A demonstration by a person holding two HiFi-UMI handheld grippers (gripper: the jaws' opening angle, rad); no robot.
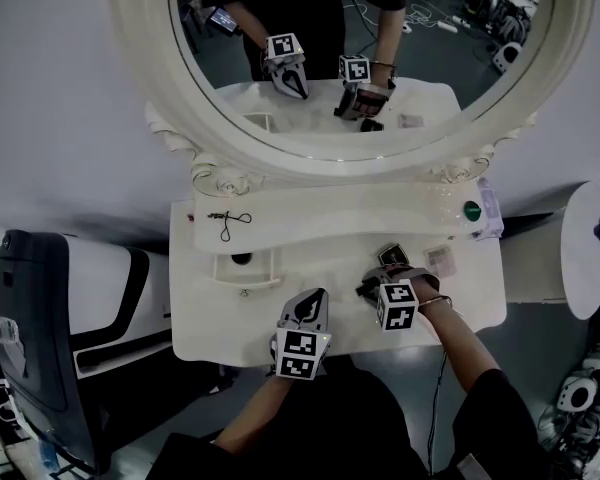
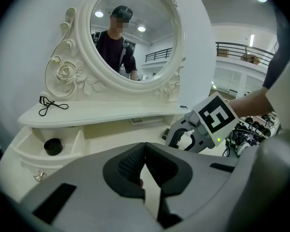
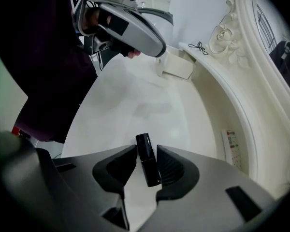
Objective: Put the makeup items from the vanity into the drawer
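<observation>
Only right gripper view, black tube (image 3: 147,162) inside wide right gripper (image 3: 145,153), left gripper (image 2: 145,149) shut

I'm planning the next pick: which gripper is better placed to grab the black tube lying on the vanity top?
Right. The right gripper has its jaws open with the black tube between them, pads not yet pressing it. The left gripper is shut, empty and away from the tube.

The head view looks steeply down on the vanity (image 1: 230,320), both gripper views sit low and close over its top, and all share the drawer (image 1: 262,269) and mirror (image 1: 140,28).
</observation>
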